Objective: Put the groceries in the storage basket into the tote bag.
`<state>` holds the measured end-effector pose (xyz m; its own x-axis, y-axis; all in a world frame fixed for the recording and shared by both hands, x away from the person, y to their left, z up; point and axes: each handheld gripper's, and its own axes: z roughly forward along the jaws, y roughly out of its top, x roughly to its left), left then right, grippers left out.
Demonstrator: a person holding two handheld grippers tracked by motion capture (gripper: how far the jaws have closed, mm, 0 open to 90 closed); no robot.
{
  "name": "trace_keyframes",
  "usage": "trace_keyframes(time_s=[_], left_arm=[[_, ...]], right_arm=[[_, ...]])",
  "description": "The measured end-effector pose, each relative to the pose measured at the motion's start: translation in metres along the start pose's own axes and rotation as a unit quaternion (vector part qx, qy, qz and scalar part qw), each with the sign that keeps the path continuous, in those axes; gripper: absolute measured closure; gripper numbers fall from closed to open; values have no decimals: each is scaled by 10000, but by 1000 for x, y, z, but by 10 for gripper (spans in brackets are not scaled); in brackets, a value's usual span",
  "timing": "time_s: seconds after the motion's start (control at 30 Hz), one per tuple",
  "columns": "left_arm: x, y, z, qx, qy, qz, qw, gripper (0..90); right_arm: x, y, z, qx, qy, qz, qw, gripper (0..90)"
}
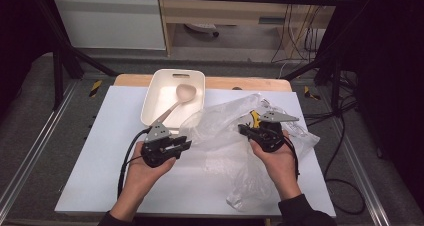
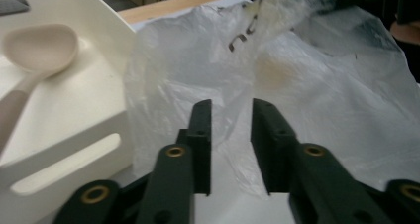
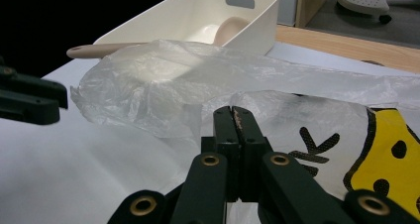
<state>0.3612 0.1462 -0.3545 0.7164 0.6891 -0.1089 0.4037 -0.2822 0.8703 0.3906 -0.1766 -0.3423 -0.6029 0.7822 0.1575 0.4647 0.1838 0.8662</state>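
A crumpled clear plastic bag (image 1: 235,136) lies on the right half of the white desk (image 1: 100,151), its near end trailing toward the front edge and its far end bunched up next to a cream tray (image 1: 150,103). A yellow print with black marks shows through the film on its right side. The right gripper (image 1: 246,130) rests on the bag's right part, held from below by the right hand (image 1: 275,156), palm up, with the forearm coming in from the near edge in a dark sleeve; it points left across the bag. In the right gripper view its fingers (image 3: 233,130) are pressed together with the edge of the film pinched between them. The left gripper (image 1: 184,145) sits just at the bag's left edge, cradled in the left hand (image 1: 145,171) and pointing right toward the film. In the left gripper view its fingers (image 2: 200,130) stand a little apart with the upright wall of plastic right in front of them and a fold of it reaching into the gap; the pads do not press on it. In the tray, at the far centre of the desk, lies a pale pink spoon (image 1: 177,100), its bowl toward the far end and its handle sticking out over the near rim.
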Motion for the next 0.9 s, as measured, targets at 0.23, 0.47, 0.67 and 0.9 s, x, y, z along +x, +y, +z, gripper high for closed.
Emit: trace_keyframes(time_s=[0.23, 0.47, 0.67, 0.9], left_arm=[[6, 9, -14, -299, 341, -164, 9988, 452], [10, 19, -24, -398, 704, -209, 9965, 232], [23, 38, -33, -480, 949, -291, 9939, 168], [45, 56, -34, -282, 1162, -373, 9921, 155]], right_arm=[[-2, -3, 1, 33, -10, 26, 10000, 900], [-3, -4, 2, 49, -10, 39, 10000, 900], [-3, -6, 3, 88, -25, 53, 9999, 900], [-4, -9, 4, 114, -16, 63, 9999, 900]])
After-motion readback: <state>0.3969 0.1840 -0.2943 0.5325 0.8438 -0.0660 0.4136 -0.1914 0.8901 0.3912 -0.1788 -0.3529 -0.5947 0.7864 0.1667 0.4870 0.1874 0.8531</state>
